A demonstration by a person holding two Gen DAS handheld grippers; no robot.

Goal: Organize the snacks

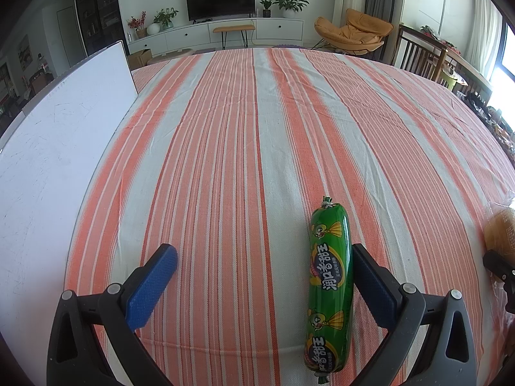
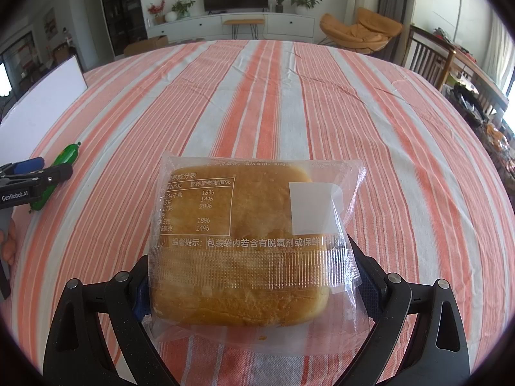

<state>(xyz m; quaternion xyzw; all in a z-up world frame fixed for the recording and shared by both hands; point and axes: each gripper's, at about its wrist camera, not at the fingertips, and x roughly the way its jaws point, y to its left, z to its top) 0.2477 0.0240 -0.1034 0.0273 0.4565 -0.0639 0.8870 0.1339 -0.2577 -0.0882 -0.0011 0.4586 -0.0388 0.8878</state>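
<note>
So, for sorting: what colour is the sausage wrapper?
Green sausage wrapper with yellow print, clearest in left wrist view.

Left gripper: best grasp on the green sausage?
Pinch the green sausage mid-length across its round body, coming from above. It lies flat on the striped tablecloth, parallel to the left gripper fingers, already between the open jaws beside the right one; the knotted ends look slippery.

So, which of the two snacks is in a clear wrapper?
The bread, between the right hand-held gripper fingers. The sausage has an opaque green wrapper.
</note>
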